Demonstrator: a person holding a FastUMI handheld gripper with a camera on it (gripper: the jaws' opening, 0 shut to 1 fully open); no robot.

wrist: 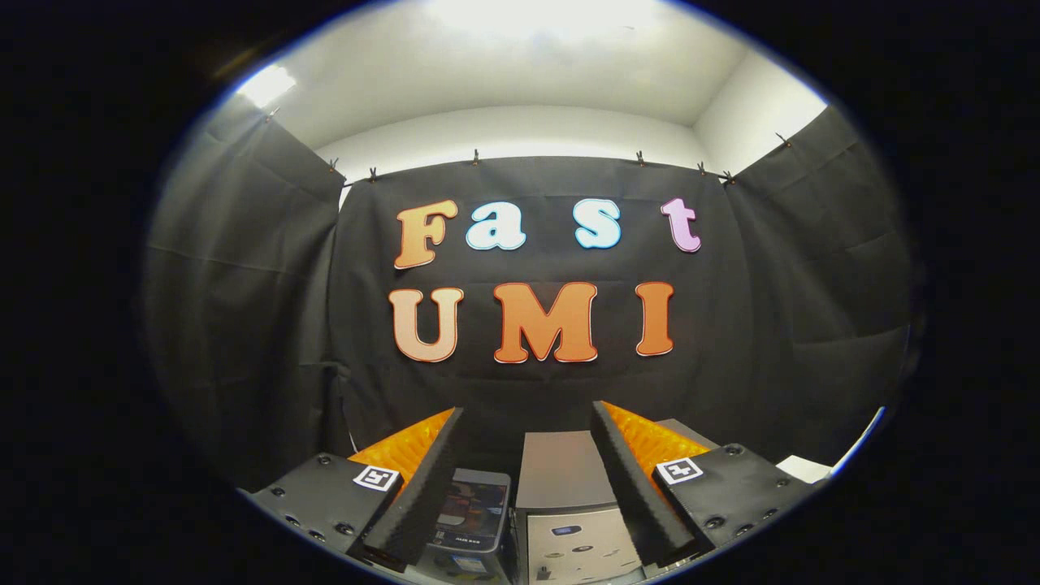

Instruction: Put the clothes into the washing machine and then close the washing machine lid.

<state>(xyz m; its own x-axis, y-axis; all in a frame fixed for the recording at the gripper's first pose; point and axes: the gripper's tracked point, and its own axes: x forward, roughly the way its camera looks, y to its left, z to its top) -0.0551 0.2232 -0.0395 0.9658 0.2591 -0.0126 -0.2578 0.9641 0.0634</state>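
Observation:
My gripper (526, 422) is open, its two fingers spread wide with nothing between them. It is held high and points at the booth's back wall. Below and between the fingers stands a small grey washing machine (565, 504), seen from above. Its flat grey lid (561, 467) lies down on top, and its pale front panel faces me. No clothes show in this view.
A dark box-like object with a glossy printed top (475, 508) stands just left of the washing machine, under the left finger. A white sheet (804, 467) lies at the far right beyond the right finger. Black cloth walls close in the left, back and right.

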